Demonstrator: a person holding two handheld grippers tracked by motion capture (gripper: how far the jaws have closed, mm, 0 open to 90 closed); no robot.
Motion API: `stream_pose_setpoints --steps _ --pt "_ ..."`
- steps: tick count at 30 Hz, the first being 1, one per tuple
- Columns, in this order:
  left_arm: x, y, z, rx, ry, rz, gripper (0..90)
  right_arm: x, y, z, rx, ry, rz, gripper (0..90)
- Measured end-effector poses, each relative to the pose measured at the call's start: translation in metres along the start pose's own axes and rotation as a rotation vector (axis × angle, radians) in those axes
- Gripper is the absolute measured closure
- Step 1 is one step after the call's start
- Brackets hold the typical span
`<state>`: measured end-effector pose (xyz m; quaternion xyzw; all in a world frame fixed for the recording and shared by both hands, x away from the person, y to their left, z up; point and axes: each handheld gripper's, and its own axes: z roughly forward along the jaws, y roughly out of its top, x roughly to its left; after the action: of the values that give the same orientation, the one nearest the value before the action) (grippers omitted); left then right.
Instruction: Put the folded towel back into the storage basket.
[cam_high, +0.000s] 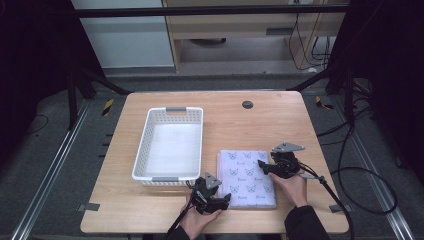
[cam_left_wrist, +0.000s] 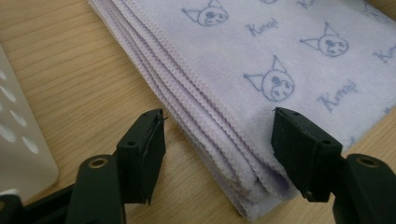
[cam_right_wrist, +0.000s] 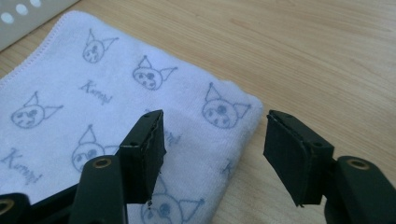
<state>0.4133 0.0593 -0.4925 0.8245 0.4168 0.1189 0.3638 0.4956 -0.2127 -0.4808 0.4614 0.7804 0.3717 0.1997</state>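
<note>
Spread fingers of both grippers (cam_left_wrist: 217, 158) (cam_right_wrist: 212, 156) astride folded towel (cam_high: 247, 177) corners, its lower layers hidden.

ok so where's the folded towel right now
In the high view the folded towel lies on the table's near right part, just right of the white basket, between the two claws.

basket (cam_high: 170, 145) left of towel (cam_high: 246, 177) | both on table (cam_high: 150, 210)
</note>
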Motion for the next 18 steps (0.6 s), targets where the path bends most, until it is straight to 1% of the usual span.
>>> stream_pose_setpoints --steps 3,4,6,7,9,11,14,16,18 --pt "0.001 0.000 0.001 0.005 -0.006 -0.002 33.8 0.000 -0.001 0.002 0.012 0.001 -0.010 39.6" --pt "0.002 0.000 0.001 0.009 -0.010 -0.004 33.8 0.001 -0.002 0.004 0.022 0.005 -0.010 40.5" --pt "0.003 0.000 0.001 0.011 -0.015 -0.003 33.8 0.001 -0.002 0.005 0.024 0.004 -0.010 40.8" --pt "0.004 -0.001 0.003 0.010 -0.022 -0.016 33.9 0.001 -0.003 0.006 0.037 0.005 -0.017 41.6" --pt "0.004 -0.001 0.003 0.014 -0.027 -0.023 34.0 0.002 -0.004 0.008 0.044 0.004 -0.017 41.7" --pt "0.004 -0.001 0.003 0.014 -0.025 -0.021 34.0 0.002 -0.004 0.008 0.046 0.007 -0.011 41.7" --pt "0.001 -0.002 0.003 0.009 -0.005 -0.012 34.2 0.002 -0.004 0.010 0.058 0.016 0.007 42.4" --pt "0.001 -0.003 0.003 0.007 -0.003 -0.013 34.1 0.002 -0.004 0.011 0.060 0.010 0.005 42.7" --pt "0.000 -0.003 0.004 0.005 -0.003 -0.014 34.2 0.002 -0.005 0.012 0.062 0.014 0.015 43.1"
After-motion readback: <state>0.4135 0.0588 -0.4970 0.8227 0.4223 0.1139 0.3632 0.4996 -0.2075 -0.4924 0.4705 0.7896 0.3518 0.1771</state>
